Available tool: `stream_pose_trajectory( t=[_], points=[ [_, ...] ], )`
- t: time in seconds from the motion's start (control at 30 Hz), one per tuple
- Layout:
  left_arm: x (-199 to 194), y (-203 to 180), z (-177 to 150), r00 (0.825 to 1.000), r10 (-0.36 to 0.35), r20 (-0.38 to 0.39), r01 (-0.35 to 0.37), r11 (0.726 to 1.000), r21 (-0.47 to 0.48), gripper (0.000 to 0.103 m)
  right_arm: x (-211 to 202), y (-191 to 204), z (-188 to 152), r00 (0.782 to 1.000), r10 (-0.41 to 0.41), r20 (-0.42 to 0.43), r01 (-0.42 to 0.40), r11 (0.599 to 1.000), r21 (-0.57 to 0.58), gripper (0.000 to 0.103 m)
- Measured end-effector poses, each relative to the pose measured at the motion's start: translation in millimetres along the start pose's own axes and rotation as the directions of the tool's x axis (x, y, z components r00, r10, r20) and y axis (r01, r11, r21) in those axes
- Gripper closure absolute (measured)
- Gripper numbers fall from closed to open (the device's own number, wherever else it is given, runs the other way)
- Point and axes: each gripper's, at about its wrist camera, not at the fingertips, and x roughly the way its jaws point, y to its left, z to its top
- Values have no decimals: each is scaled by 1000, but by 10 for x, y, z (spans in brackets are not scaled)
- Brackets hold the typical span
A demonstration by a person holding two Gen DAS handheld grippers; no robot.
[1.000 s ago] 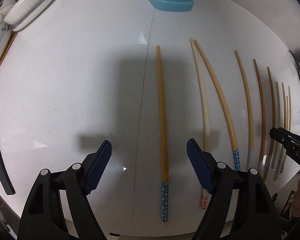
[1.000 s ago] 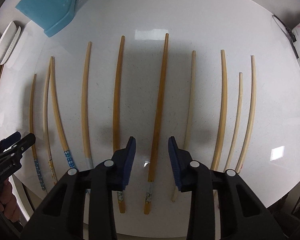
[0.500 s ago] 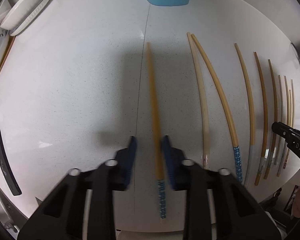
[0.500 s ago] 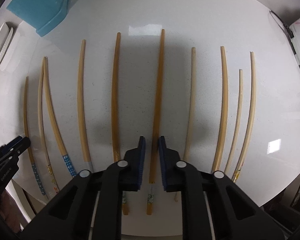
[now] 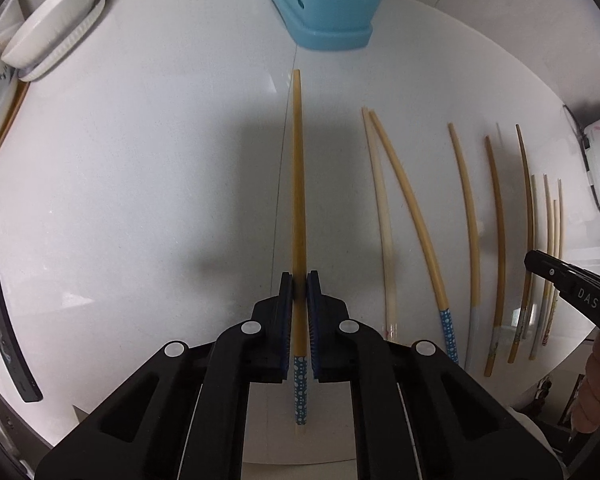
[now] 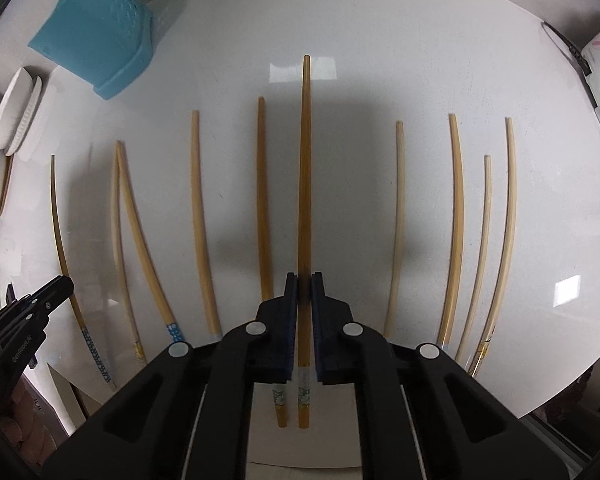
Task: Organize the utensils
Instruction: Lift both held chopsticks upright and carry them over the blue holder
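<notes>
Bamboo chopsticks lie in a row on the white counter [image 5: 140,200]. A second ago both grippers hung open over the row; now each has clamped one stick. The left gripper [image 5: 299,280] is closed on the dotted chopstick [image 5: 298,184]; the right gripper [image 6: 304,280] is closed on the dark chopstick [image 6: 305,168]. Both sticks look just clear of the counter. With two secured at once, the likely next step is carrying them to the blue holder [image 5: 324,4] at the counter's far edge.
</notes>
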Motion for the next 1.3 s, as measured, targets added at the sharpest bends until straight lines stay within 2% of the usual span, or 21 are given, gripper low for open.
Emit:
stream_pose_trajectory(
  t=[0.27, 0.53, 0.77, 0.87, 1.03, 1.3],
  points=[
    [-325, 63, 164, 994, -1, 114, 2, 1000, -9, 96, -340, 119, 97, 993, 49, 112, -48, 999, -11, 97],
    [-562, -72, 413, 972, -27, 232, 27, 1000, 5, 96, -658, 222, 170, 971, 85, 223, -78, 996, -44, 97],
    [-880, -117, 634, 949, -41, 313, 38, 999, 16, 96, -956, 254, 320, 939, 119, 322, -97, 992, -83, 97],
    [-1150, -176, 605, 940, -49, 338, 43, 999, 24, 97, -1027, 292, 424, 925, 129, 356, -101, 990, -98, 97],
    [-1454, -205, 754, 923, -64, 378, 55, 998, 34, 97, -1203, 400, 557, 899, 150, 411, -109, 986, -122, 97],
    [-1959, -219, 1168, 889, -76, 452, 62, 997, 47, 96, -1473, 656, 850, 838, 191, 511, -116, 978, -175, 97]
  ],
)
